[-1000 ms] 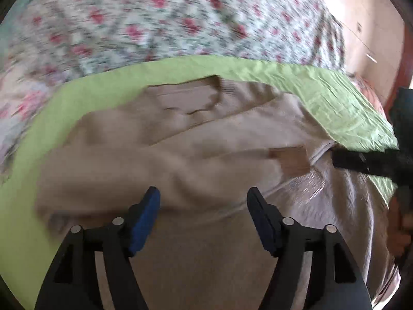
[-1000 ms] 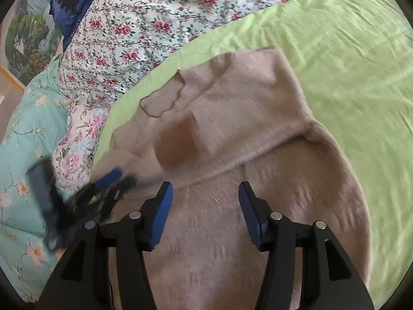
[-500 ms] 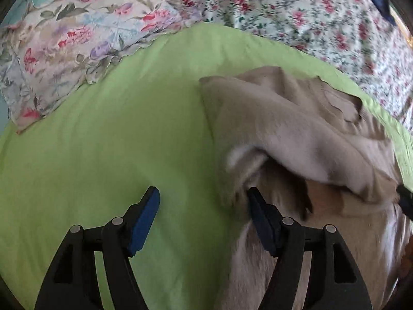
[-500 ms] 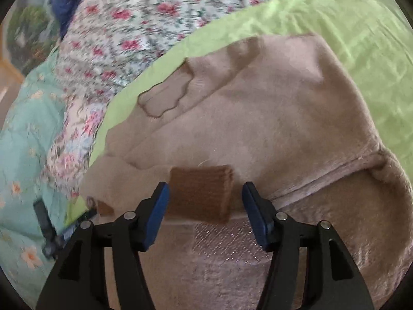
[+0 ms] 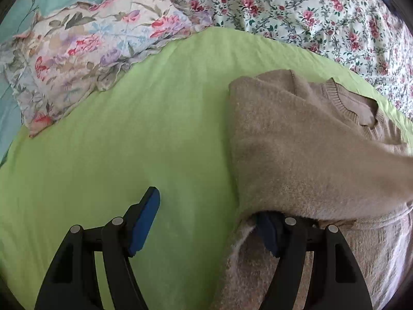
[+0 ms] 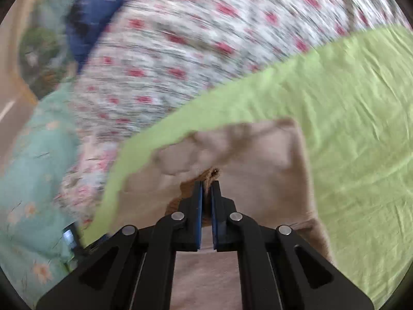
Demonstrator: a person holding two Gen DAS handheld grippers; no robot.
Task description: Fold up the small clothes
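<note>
beige sweater [image 5: 304, 155] lies on green sheet [image 5: 155, 129], sleeve folded over body. left gripper [image 5: 206, 217] jaws wide; one blue pad over bare sheet, other tucked under sweater's edge. right gripper [image 6: 206, 193] jaws nearly together, pinching brown cuff [image 6: 210, 175]. right view blurred. floral pillow [image 5: 85, 51] and floral quilt [image 5: 322, 13] beyond sheet.

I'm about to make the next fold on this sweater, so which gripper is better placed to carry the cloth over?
The right gripper, probably: it is shut on a bunch of the beige sweater. The left gripper is open, one finger on the green sheet, the other tucked under a flap.
</note>
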